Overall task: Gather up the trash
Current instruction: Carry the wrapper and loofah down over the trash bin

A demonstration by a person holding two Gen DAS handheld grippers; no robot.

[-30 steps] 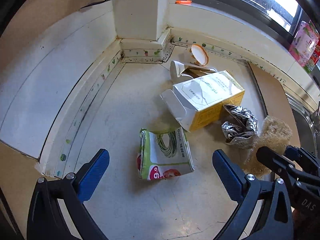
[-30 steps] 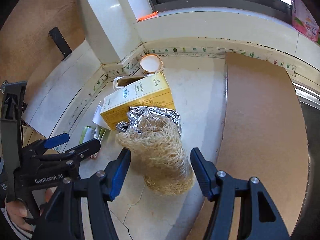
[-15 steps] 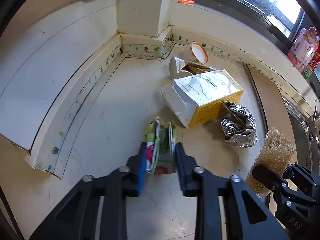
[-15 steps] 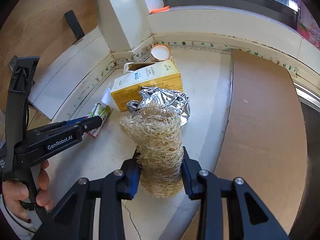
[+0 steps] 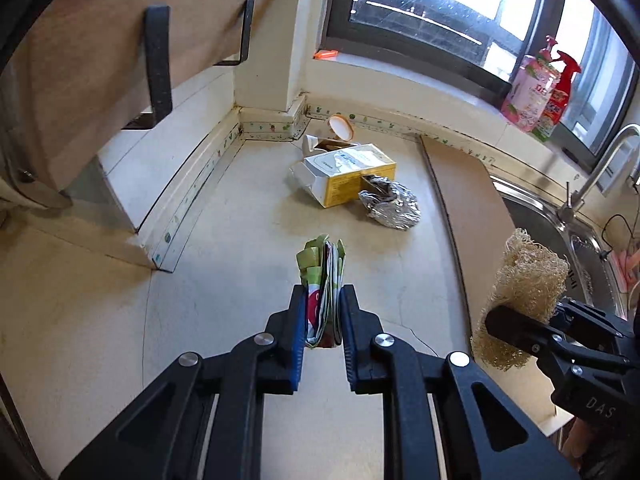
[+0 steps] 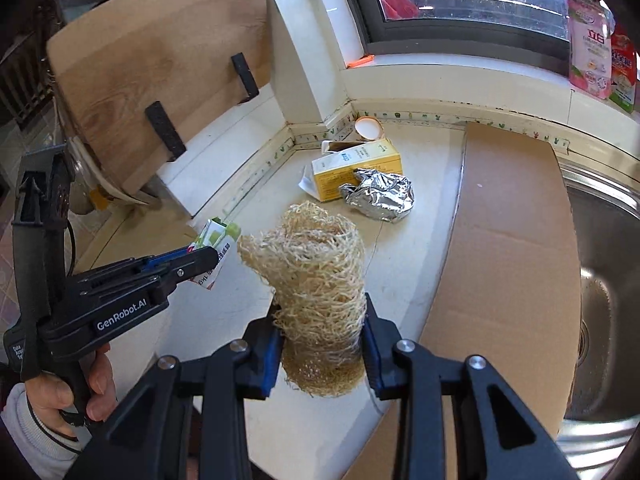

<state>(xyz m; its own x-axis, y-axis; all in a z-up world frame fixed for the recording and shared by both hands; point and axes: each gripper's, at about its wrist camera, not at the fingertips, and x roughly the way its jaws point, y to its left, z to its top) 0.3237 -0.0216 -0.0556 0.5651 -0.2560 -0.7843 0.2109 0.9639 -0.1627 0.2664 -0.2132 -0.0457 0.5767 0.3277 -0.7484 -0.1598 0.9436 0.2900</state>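
Both pieces now lifted clear of the pale stone bench [image 5: 224, 264]. Left hand-held gripper [image 5: 323, 316] clamped on the crushed green-and-white printed paper packet [image 5: 322, 280]; right hand-held gripper [image 6: 320, 344] squeezing the tan fibrous loofah sponge [image 6: 316, 276]. Left behind near the corner: yellow cardboard box [image 5: 352, 180], crumpled silver foil [image 5: 390, 206]. Likely next: carry to a bin.

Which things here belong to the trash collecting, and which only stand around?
Trash:
- green wrapper, in left hand-held gripper
- loofah, in right hand-held gripper
- yellow box
- crumpled foil
- round lid

Just there:
- cutting board
- cardboard sheet
- sink
- soap bottles
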